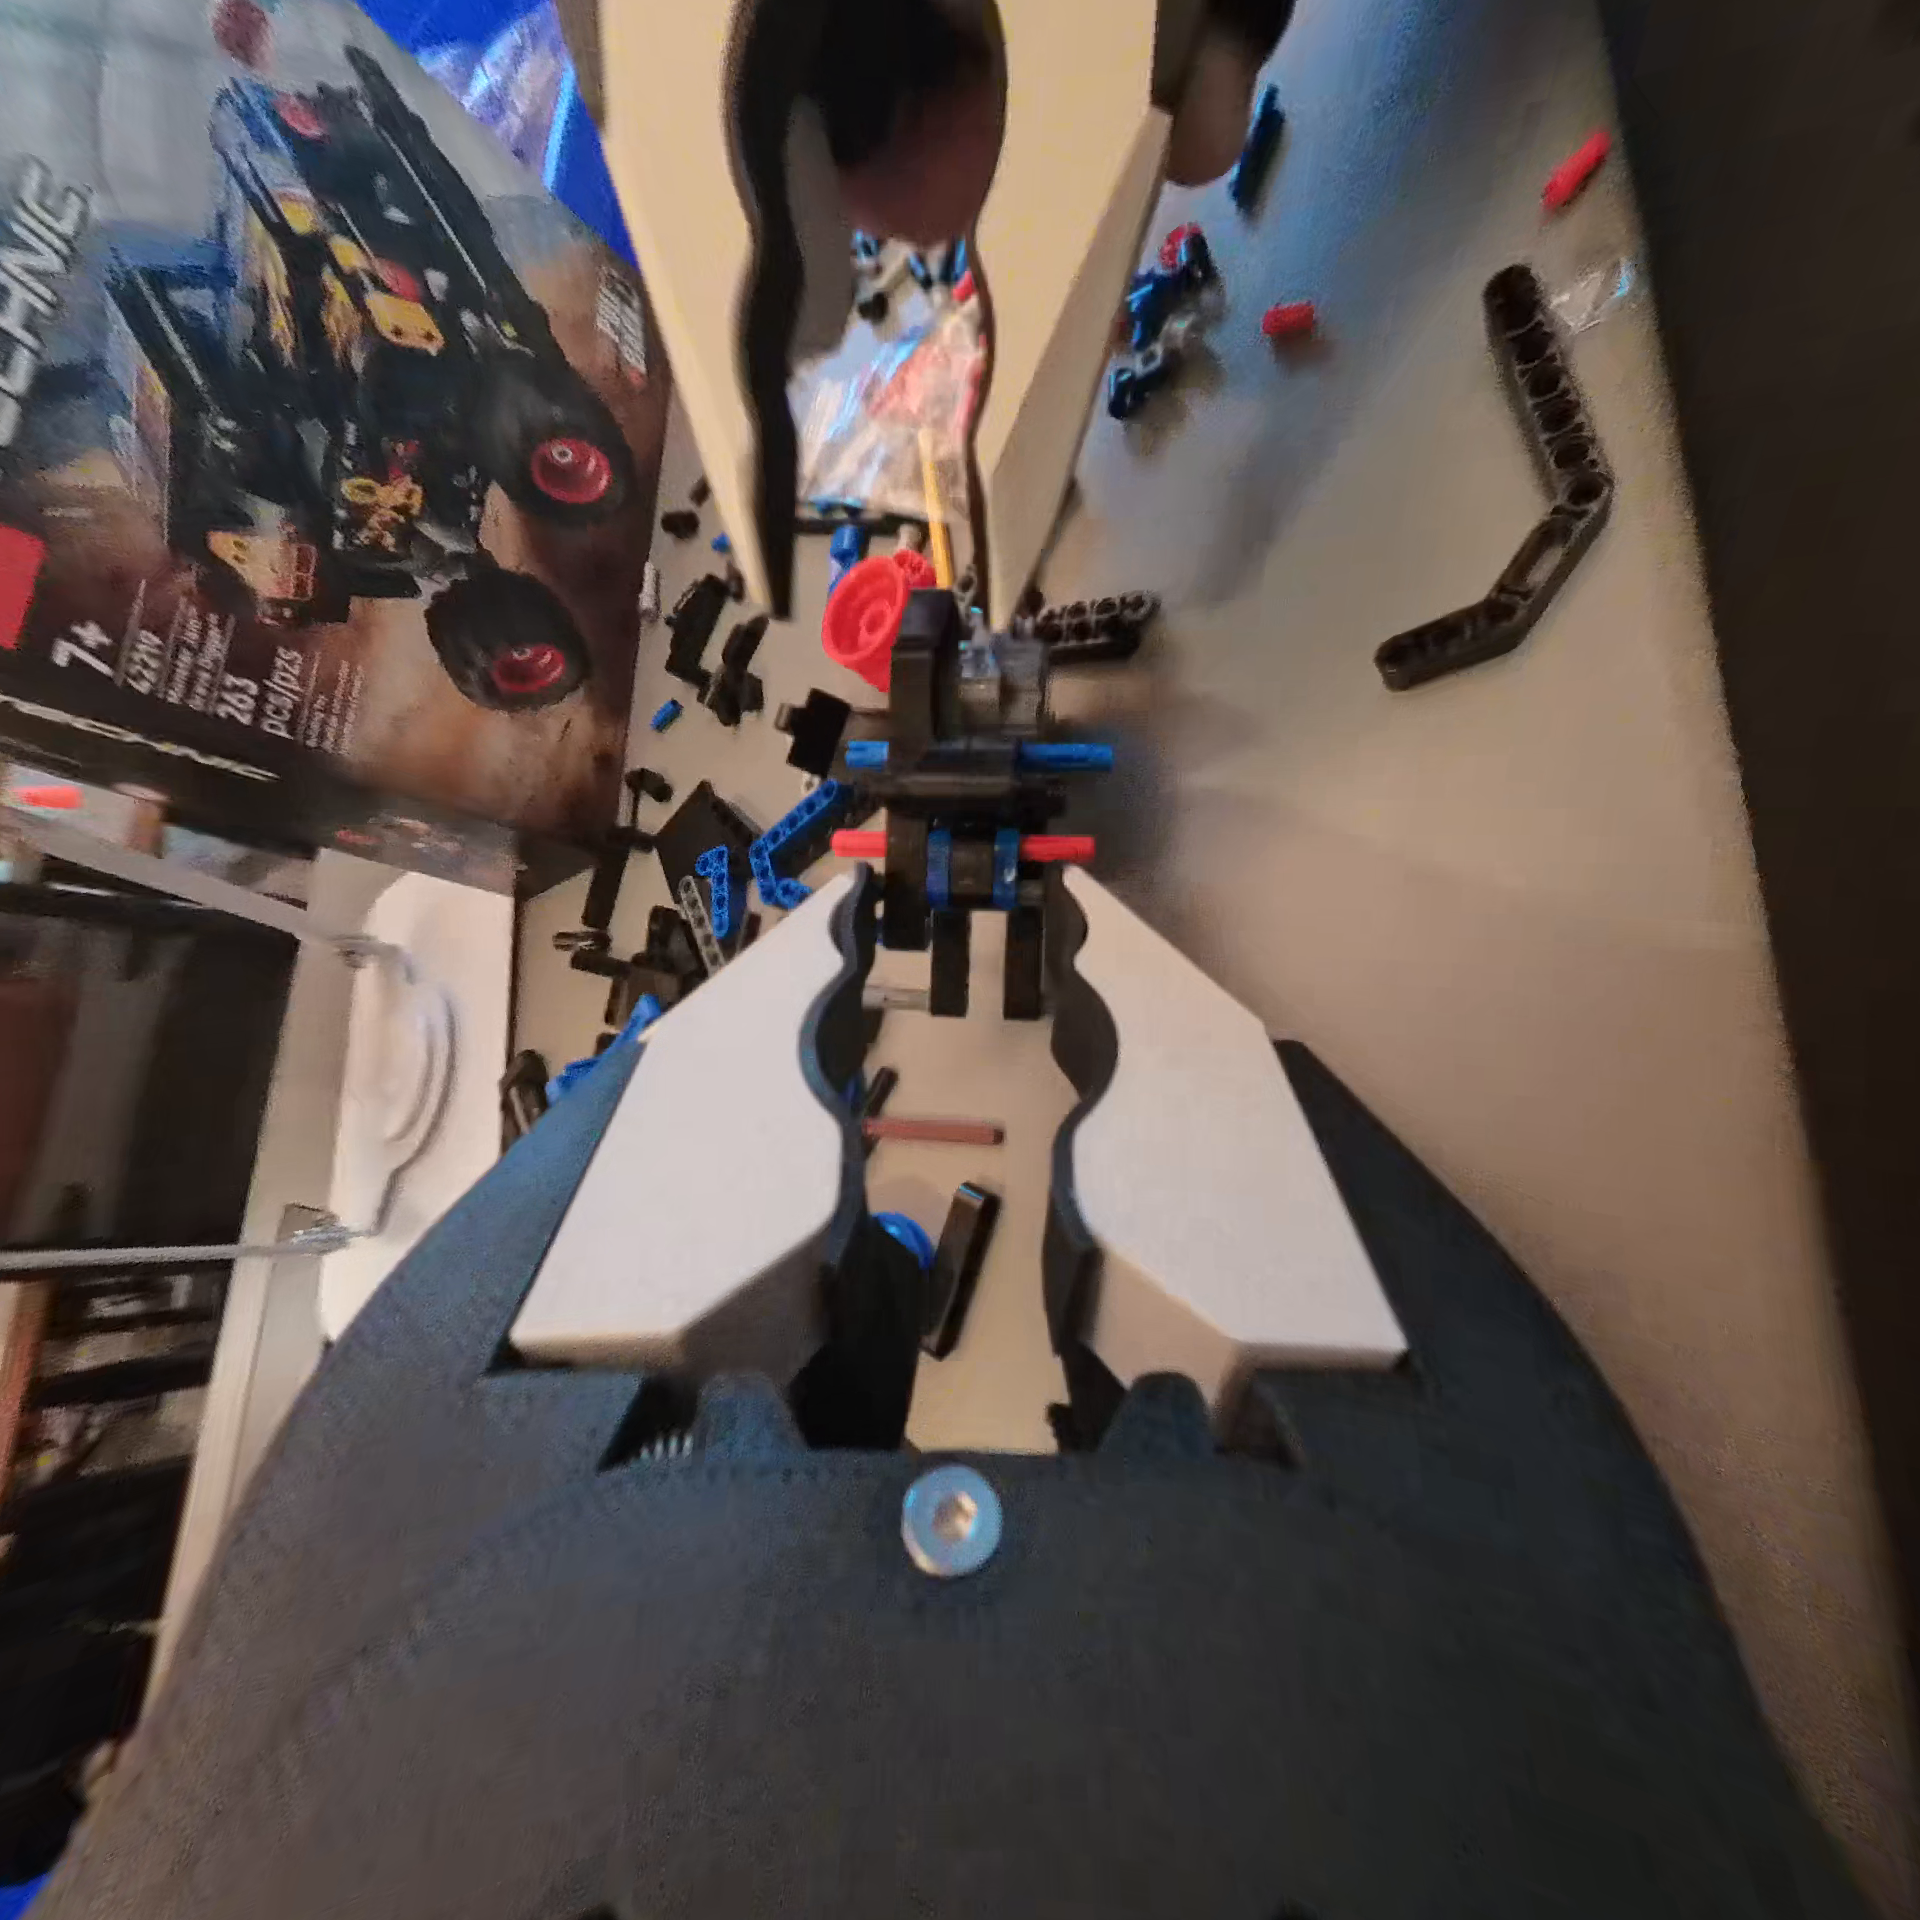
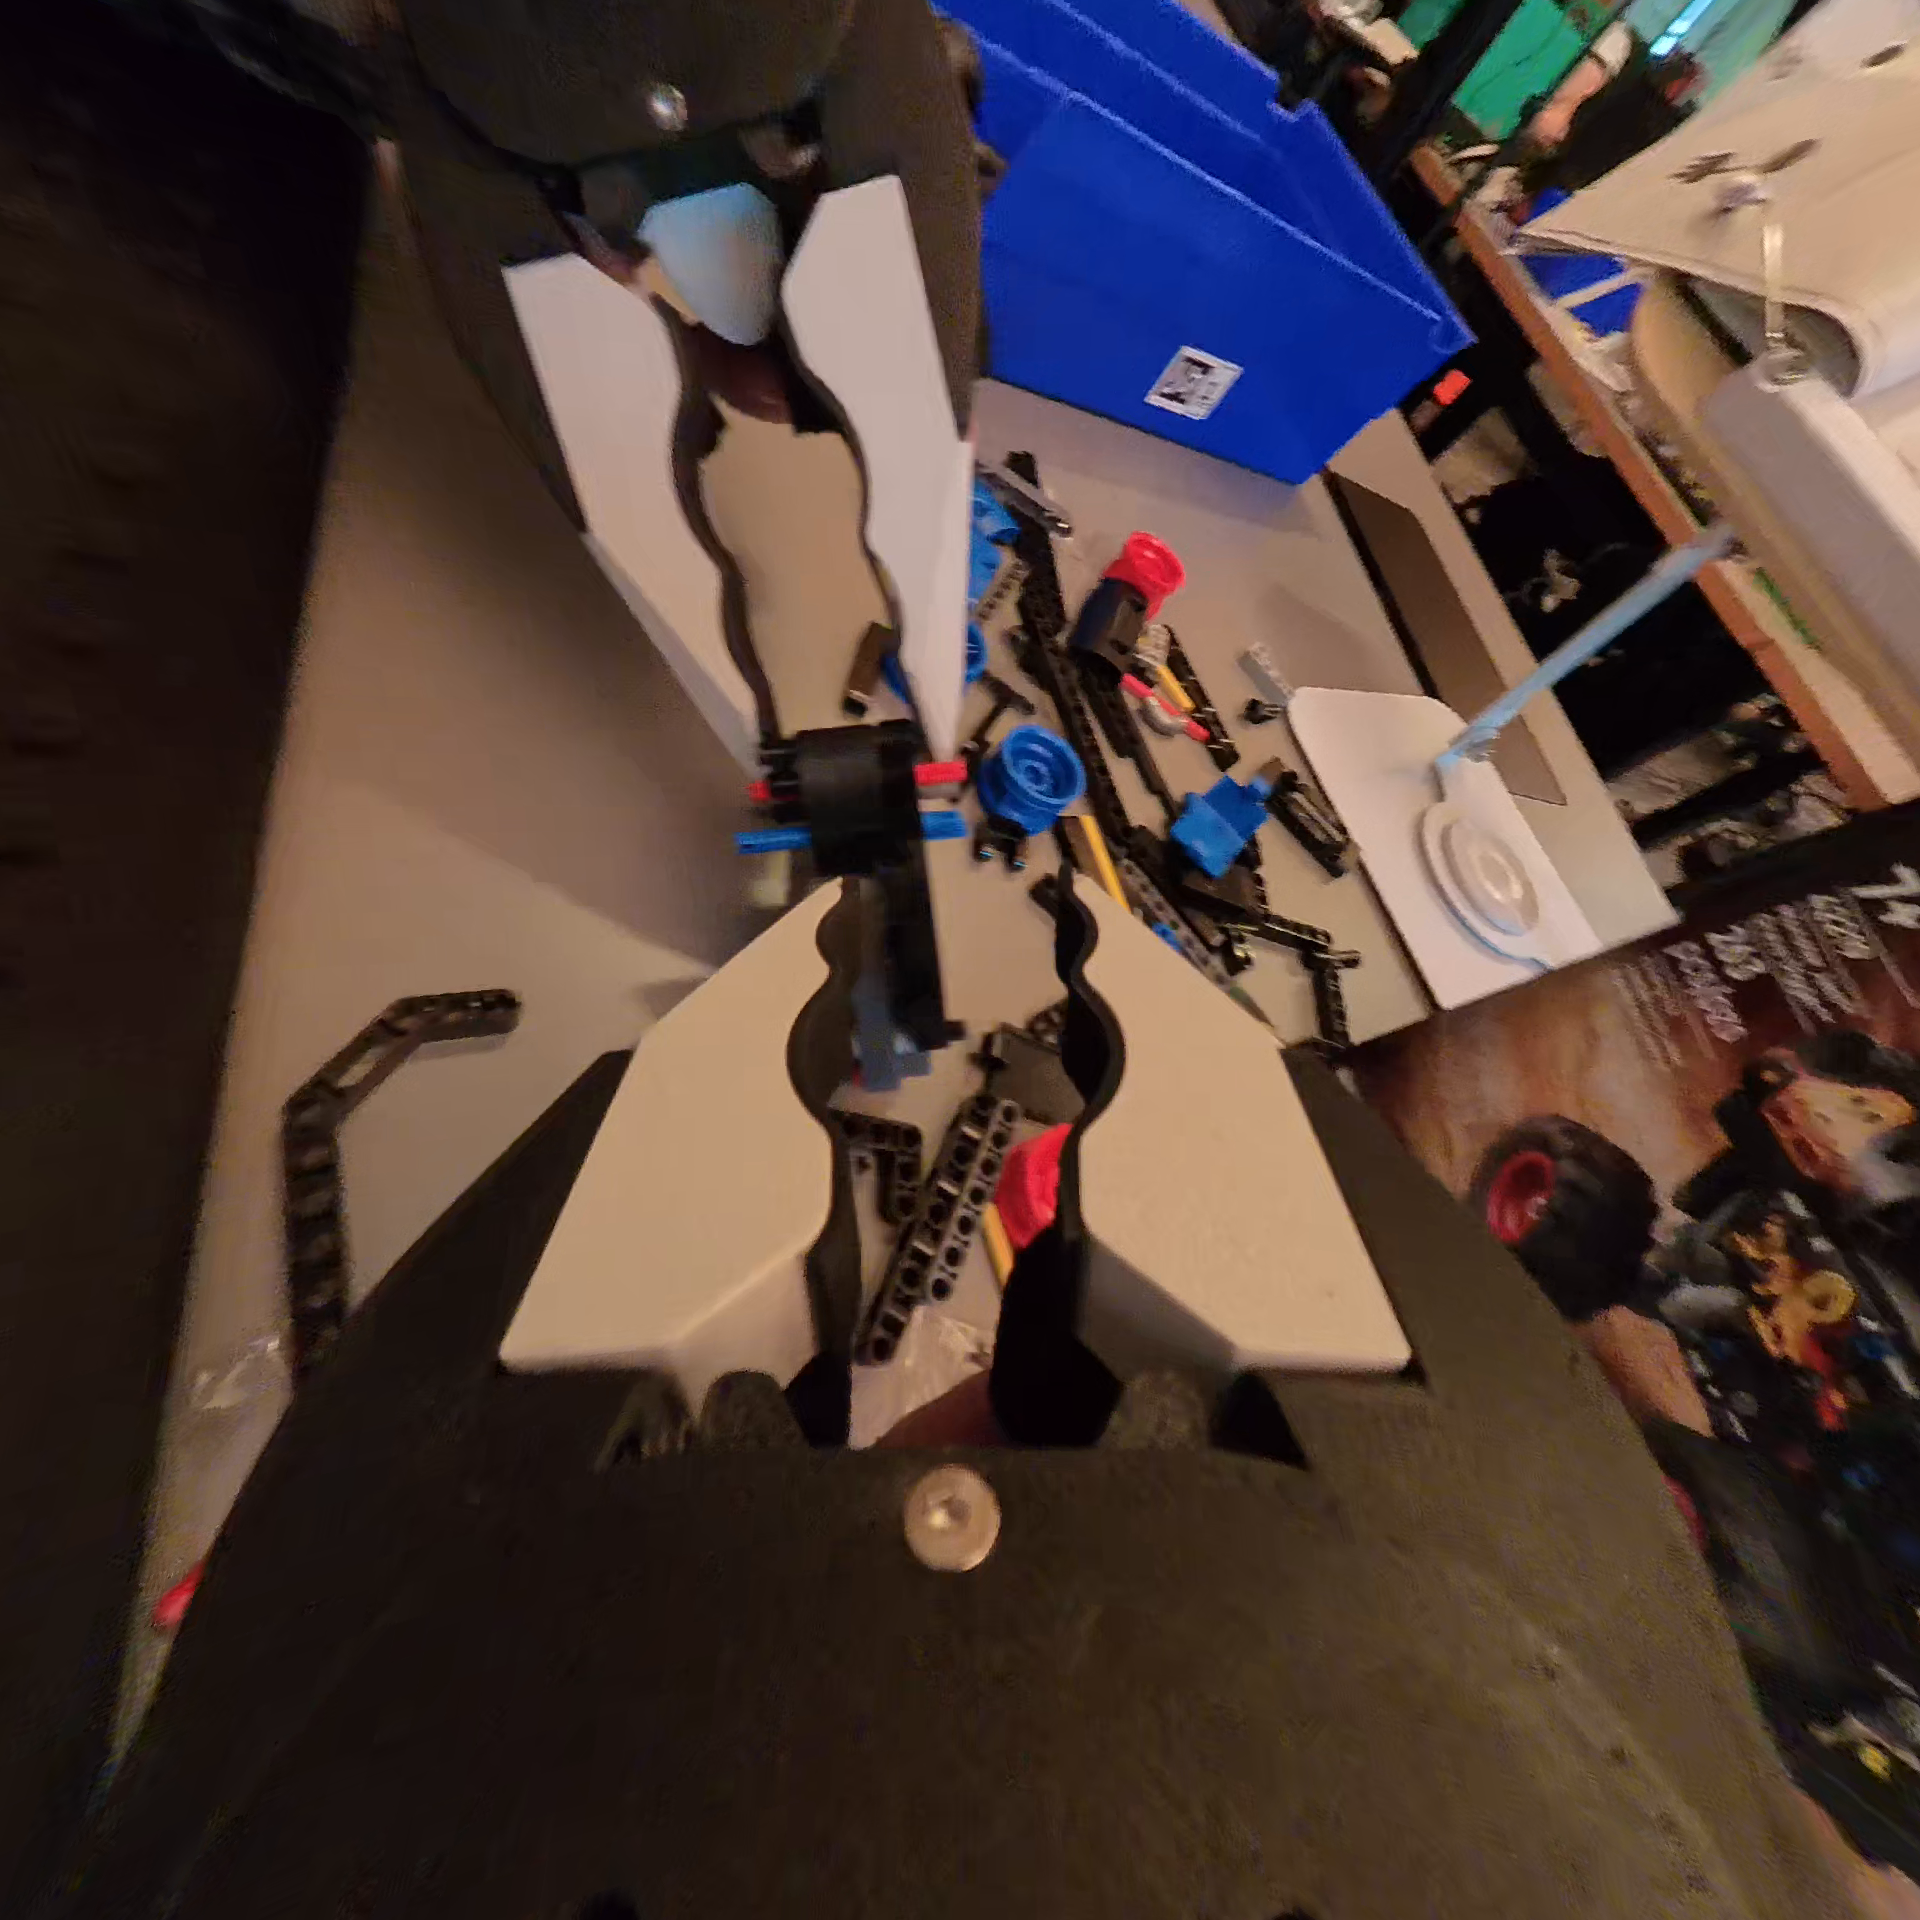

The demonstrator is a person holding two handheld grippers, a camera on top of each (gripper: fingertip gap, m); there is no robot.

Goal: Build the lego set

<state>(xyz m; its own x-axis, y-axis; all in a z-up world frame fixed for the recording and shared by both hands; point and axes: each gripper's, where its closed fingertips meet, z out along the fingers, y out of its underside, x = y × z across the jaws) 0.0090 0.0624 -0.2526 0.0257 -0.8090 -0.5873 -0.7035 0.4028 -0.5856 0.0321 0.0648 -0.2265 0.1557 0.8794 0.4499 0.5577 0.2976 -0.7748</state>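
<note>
The half-built lego assembly [image 1: 961, 790], mostly black with blue and red axle pins sticking out both sides, is held up above the desk [image 1: 1351, 831]. A red wheel hub [image 1: 868, 613] is seen just behind the assembly. Loose black and blue beams [image 2: 1132, 831] are scattered across the desk beyond it.

I count two grippers, left gripper [image 1: 961, 914] and right gripper [image 2: 951, 925], one part-built lego assembly [image 1: 961, 800], one set box [image 1: 301, 436], two blue bins [image 2: 1195, 239], one long bent black beam [image 1: 1527, 478], one blue wheel hub [image 2: 1029, 779]; loose small pieces too many and blurred to count.
</note>
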